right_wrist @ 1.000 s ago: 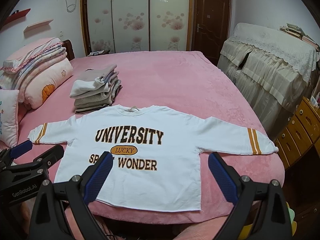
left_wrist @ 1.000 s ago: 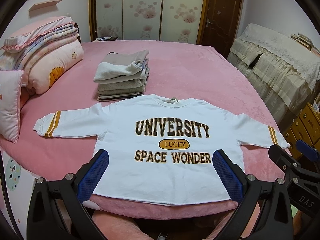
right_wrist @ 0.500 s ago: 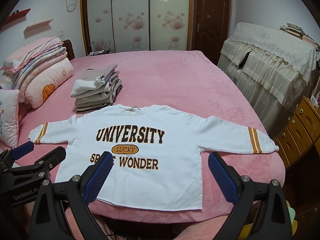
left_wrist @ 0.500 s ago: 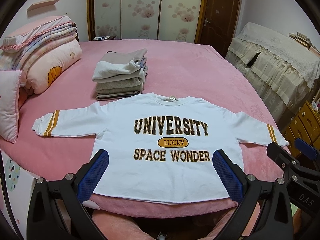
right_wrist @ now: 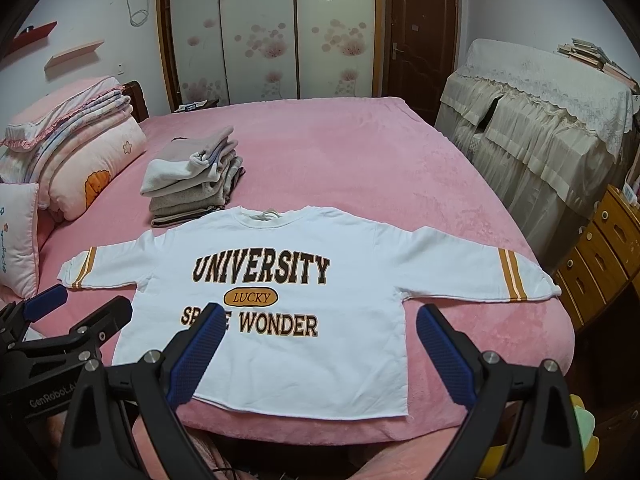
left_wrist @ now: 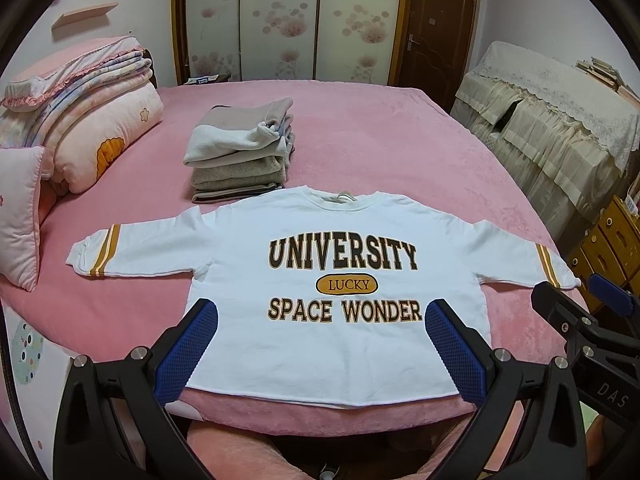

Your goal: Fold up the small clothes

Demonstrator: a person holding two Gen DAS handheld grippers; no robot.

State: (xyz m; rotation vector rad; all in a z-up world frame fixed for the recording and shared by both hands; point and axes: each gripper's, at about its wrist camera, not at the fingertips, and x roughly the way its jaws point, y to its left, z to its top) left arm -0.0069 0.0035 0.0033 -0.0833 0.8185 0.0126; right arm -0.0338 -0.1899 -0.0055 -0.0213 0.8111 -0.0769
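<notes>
- While both tools hang over the near edge of the bed (left_wrist: 400, 148), a white sweatshirt (left_wrist: 340, 344) lies flat on the pink cover, front up, hem toward the person and collar away.
- Its print reads UNIVERSITY, LUCKY, SPACE WONDER, and each sleeve is spread out sideways with gold stripes near the cuff.
- Left gripper (left_wrist: 320, 344): spread wide and holding nothing, its blue pads above the sweatshirt's lower part, one near each side seam; I cannot tell if they touch the cloth.
- Right gripper (right_wrist: 320, 344): also spread wide and empty, one pad over the "SPACE" lettering, the other past the sweatshirt's right side seam, over bare cover.
- From the left wrist view the right gripper's tips show at the far right, just beside the right cuff; from the right wrist view the left gripper sits at the lower left, near the left cuff.
- Just behind the collar, toward the left shoulder, stands a stack of folded clothes (left_wrist: 240, 156), grey and beige.
- Folded quilts (left_wrist: 84, 120) and a pillow (left_wrist: 20, 216) are piled at the left end of the bed.
</notes>
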